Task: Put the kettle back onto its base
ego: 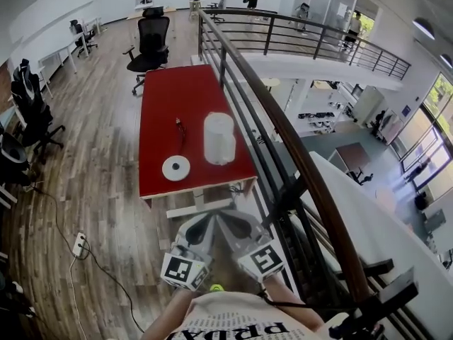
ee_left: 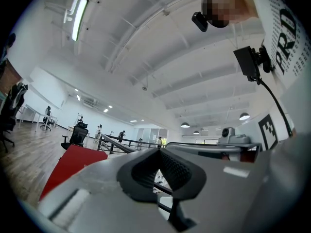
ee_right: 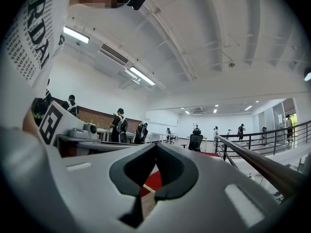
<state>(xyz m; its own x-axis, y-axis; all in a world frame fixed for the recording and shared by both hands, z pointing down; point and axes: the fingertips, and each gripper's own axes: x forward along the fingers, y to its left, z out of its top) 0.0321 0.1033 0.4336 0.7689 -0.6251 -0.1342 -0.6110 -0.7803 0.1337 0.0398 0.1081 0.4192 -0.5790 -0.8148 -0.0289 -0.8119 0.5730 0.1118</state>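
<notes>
On the red counter, toward its near right corner, the white kettle stands upright. It's off its round base, which lies just beside it, closer to the near edge. The left gripper and right gripper hang short of the counter, fingers pressed together, both empty.

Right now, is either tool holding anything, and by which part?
Nothing is held. The left tool and right tool are both shut and empty, while the kettle stands apart from its base on the red table.
</notes>
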